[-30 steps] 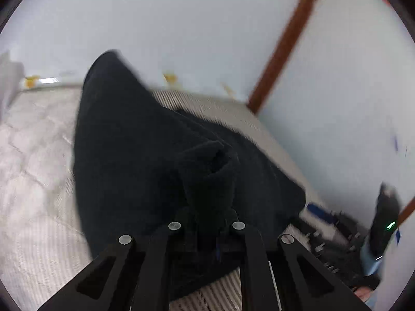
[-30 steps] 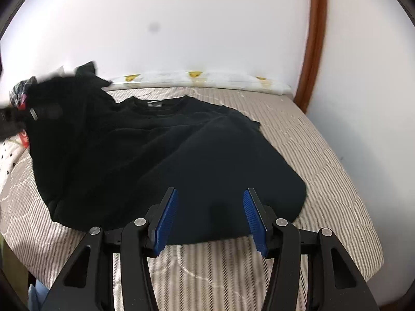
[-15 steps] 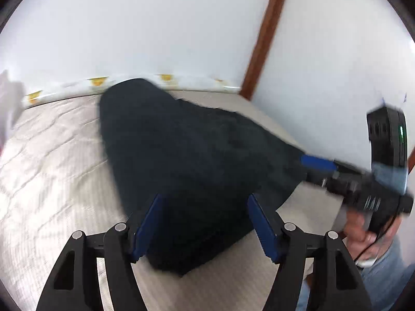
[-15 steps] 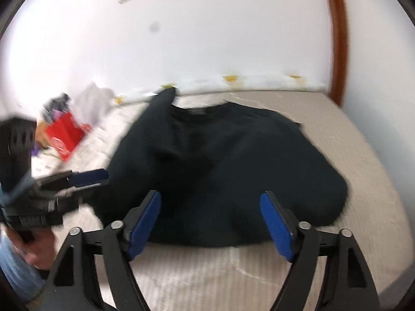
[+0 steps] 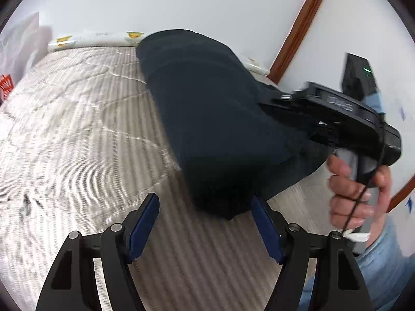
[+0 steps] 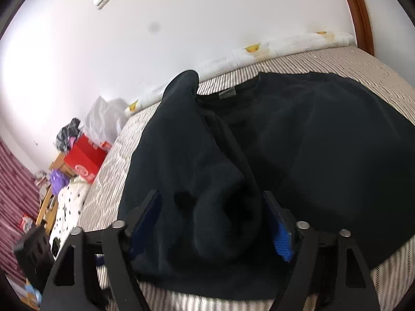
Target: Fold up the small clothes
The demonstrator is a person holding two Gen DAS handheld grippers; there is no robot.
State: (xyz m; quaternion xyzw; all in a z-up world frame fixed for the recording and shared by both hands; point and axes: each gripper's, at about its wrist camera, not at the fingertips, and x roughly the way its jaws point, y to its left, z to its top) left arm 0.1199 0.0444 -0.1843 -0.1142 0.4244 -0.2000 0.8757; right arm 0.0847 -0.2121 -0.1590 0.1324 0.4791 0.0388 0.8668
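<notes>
A black sweatshirt (image 6: 298, 140) lies on the striped mattress (image 5: 64, 129), its left side folded over the middle. My left gripper (image 5: 205, 223) is open and empty just short of the garment's near corner (image 5: 223, 202). My right gripper (image 6: 210, 220) is open, with its blue pads (image 6: 281, 241) on either side of a bunched fold of the sweatshirt. The right gripper also shows in the left wrist view (image 5: 267, 103), reaching over the cloth (image 5: 207, 108), held by a hand (image 5: 355, 199).
A rolled white pad (image 6: 272, 49) runs along the wall at the bed's far edge. Left of the bed stand a red box (image 6: 84, 163), bags and a spotted cloth (image 6: 68, 207). A brown door frame (image 5: 295, 31) rises at the right.
My left gripper let go of the sweatshirt and drew back open. My right gripper moved in over the folded cloth, which now bunches between its pads.
</notes>
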